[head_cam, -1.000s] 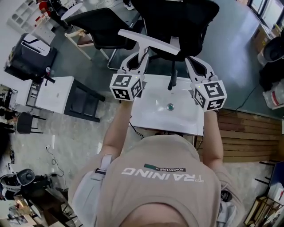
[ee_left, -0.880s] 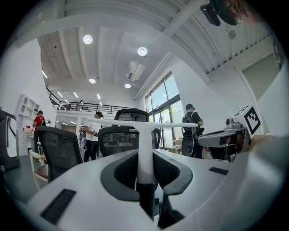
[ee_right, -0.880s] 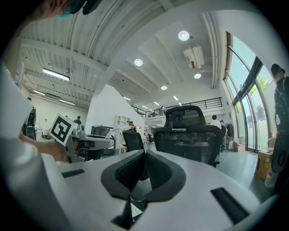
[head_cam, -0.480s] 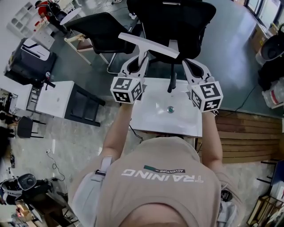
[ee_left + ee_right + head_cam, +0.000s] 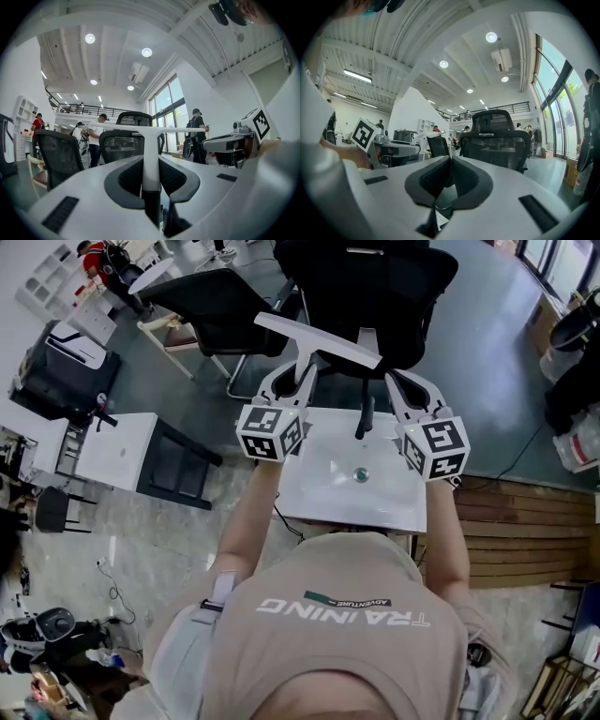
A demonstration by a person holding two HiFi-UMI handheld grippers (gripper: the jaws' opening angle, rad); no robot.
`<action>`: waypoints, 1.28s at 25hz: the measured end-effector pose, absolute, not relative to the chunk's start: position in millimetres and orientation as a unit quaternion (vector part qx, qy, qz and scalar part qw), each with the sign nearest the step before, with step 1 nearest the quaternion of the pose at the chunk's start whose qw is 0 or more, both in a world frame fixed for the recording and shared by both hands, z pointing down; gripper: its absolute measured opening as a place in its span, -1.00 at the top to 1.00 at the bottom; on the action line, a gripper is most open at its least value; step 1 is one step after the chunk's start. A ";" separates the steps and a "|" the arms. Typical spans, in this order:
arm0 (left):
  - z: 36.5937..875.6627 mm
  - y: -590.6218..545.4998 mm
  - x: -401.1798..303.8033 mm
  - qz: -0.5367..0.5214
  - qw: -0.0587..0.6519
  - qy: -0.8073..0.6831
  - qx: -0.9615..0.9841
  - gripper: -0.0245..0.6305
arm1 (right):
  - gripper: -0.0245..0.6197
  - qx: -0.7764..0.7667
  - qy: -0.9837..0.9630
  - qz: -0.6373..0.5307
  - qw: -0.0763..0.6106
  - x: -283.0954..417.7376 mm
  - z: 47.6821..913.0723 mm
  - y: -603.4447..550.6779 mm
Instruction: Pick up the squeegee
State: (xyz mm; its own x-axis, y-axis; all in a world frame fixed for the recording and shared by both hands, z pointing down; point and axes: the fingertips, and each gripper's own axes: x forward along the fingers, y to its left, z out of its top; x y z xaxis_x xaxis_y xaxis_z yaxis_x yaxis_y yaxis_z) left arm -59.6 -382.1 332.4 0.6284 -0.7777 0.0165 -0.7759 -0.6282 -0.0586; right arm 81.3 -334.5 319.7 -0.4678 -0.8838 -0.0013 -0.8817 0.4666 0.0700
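Left claw (image 5: 150, 164) remains clenched on squeegee (image 5: 150, 140) handle, blade ahead of it, unmoved; pickup appears complete. Right claw (image 5: 449, 161) clenched, empty.

We see a white squeegee (image 5: 319, 341), its handle turning black low down between the black pads of the pale grey left tool (image 5: 294, 379). It and the right tool (image 5: 410, 381) both bear black-and-white square markers. The counter (image 5: 394, 507) is white, the chair (image 5: 375, 287) black, seemingly mesh-patterned. The shirt (image 5: 337, 634) is beige with white lettering.
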 end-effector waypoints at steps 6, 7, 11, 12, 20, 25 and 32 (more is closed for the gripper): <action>332.7 -377.8 -51.7 -0.018 0.029 0.424 -0.905 0.68 | 0.81 0.522 -0.853 -0.027 0.012 90.0 322.1 -330.0; 333.3 -377.5 -50.1 -0.017 0.029 0.422 -0.906 0.68 | 0.81 0.523 -0.851 -0.029 0.014 91.4 322.5 -330.1; 337.5 -376.3 -46.9 -0.014 0.027 0.420 -0.907 0.68 | 0.81 0.530 -0.847 -0.034 0.012 96.5 322.0 -328.5; 337.4 -376.0 -46.9 -0.014 0.027 0.420 -0.907 0.68 | 0.81 0.531 -0.846 -0.035 0.011 97.2 321.4 -327.9; 335.2 -373.7 -44.7 -0.009 0.030 0.419 -0.908 0.68 | 0.81 0.534 -0.845 -0.038 0.013 99.7 319.8 -322.5; 336.5 -373.1 -42.2 -0.009 0.029 0.416 -0.909 0.68 | 0.81 0.535 -0.844 -0.036 0.012 100.5 317.0 -324.2; 332.5 -371.8 -45.7 -0.006 0.030 0.419 -0.908 0.68 | 0.81 0.531 -0.847 -0.029 -0.007 99.8 310.3 -319.2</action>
